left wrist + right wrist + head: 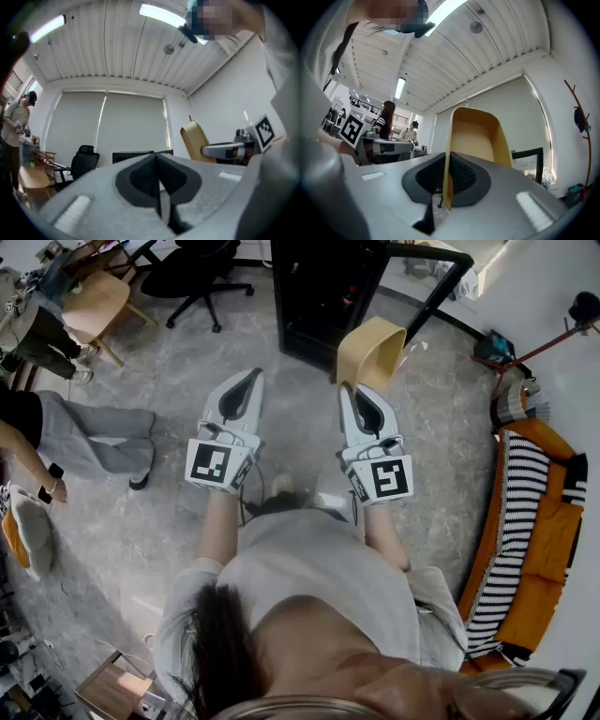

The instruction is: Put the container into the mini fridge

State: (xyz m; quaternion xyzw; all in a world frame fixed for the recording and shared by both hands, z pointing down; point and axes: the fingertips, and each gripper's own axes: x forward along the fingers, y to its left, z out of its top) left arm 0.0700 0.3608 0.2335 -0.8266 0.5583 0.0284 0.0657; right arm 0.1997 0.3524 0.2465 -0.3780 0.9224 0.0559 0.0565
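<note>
A tan open-topped container (370,352) is held up in front of me, one wall pinched in my right gripper (357,390), which is shut on it. In the right gripper view the container (476,136) stands upright between the pads of the right gripper (446,185). The black mini fridge (328,287) stands on the floor just beyond, its front open toward me. My left gripper (247,379) is level with the right one and shut with nothing in it. In the left gripper view, the left gripper (158,185) is shut and the container (194,140) shows at the right.
A black office chair (192,268) and a wooden chair (94,301) stand at the back left. A person in grey trousers (84,437) sits at the left. An orange and striped sofa (534,540) lines the right wall. A black table leg (436,287) slants beside the fridge.
</note>
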